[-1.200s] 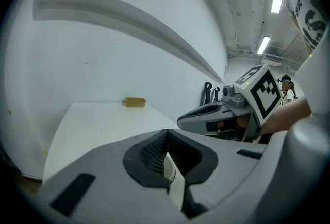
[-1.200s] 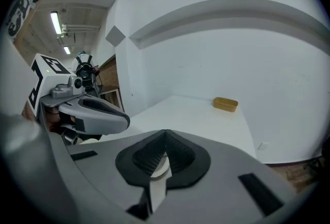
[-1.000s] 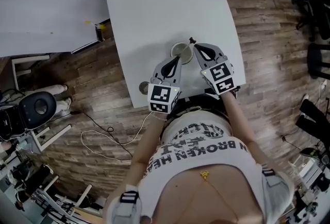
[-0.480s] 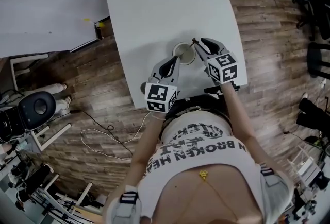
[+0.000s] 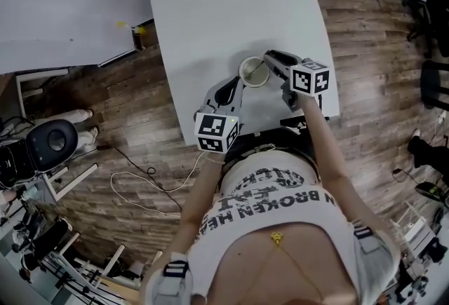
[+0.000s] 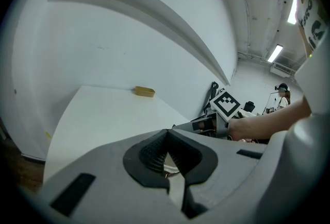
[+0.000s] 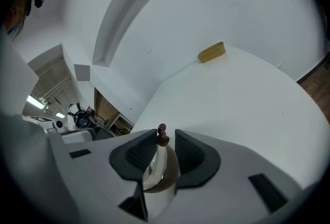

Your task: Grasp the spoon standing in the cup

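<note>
One spoon (image 7: 162,137) stands in the cup (image 5: 253,72), which sits by the table's (image 5: 224,9) near edge, toward its right corner. The spoon's brown beaded top rises between the jaws of the right gripper (image 7: 164,141). These have just been opening and stand apart, neither pad pressing it. The left gripper (image 6: 166,132), just beside the cup, has its jaw tips together. A tan block (image 7: 212,52) lies at the far edge.

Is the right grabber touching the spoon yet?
Cannot tell. The right gripper view shows the spoon between the jaws of the right gripper, which have just been opening: clear of one pad, tight against the other's edge.
</note>
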{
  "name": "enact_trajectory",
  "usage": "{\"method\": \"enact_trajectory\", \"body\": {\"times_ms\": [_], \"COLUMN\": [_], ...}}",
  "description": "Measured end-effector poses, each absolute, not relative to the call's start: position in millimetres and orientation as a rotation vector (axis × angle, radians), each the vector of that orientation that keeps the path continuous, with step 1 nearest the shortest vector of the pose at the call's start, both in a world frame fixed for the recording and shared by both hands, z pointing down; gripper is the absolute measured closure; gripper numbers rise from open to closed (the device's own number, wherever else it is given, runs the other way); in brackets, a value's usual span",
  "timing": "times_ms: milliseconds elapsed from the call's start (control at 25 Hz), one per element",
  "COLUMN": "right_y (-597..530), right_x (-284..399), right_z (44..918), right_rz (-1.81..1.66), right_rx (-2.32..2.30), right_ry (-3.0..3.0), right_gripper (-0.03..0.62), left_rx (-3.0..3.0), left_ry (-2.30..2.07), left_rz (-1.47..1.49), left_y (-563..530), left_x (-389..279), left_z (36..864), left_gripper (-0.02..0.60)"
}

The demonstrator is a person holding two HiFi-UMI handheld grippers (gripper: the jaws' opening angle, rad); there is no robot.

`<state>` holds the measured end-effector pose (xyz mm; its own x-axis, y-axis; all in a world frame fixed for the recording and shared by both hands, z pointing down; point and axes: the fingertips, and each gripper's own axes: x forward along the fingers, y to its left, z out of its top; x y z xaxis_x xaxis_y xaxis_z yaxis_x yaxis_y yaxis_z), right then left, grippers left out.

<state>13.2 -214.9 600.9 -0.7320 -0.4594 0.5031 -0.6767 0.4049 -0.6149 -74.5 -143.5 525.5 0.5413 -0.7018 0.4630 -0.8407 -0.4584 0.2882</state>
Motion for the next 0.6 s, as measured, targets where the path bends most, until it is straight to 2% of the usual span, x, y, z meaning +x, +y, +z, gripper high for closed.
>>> {"method": "enact_trajectory", "body": {"times_ms": [200,600], "right_y": [-212.9,-210.6], "right_x": [8.0,11.5], "right_z": [597.2,580.1], "right_rz": [1.226,1.232], "right_rx": [0.972,0.976], "right_ry": [-2.434,-2.478], "right_gripper": [0.538,0.549], "left_rx": [2.274,2.251], "left_ry": [-1.263,-1.264], "left_rz": [0.379,0.362], "left_y": [-142.5,-138.2], "left_x": [-78.5,-76.2], "left_z": [527.0,527.9], "left_gripper": [0.577,0.577]}}
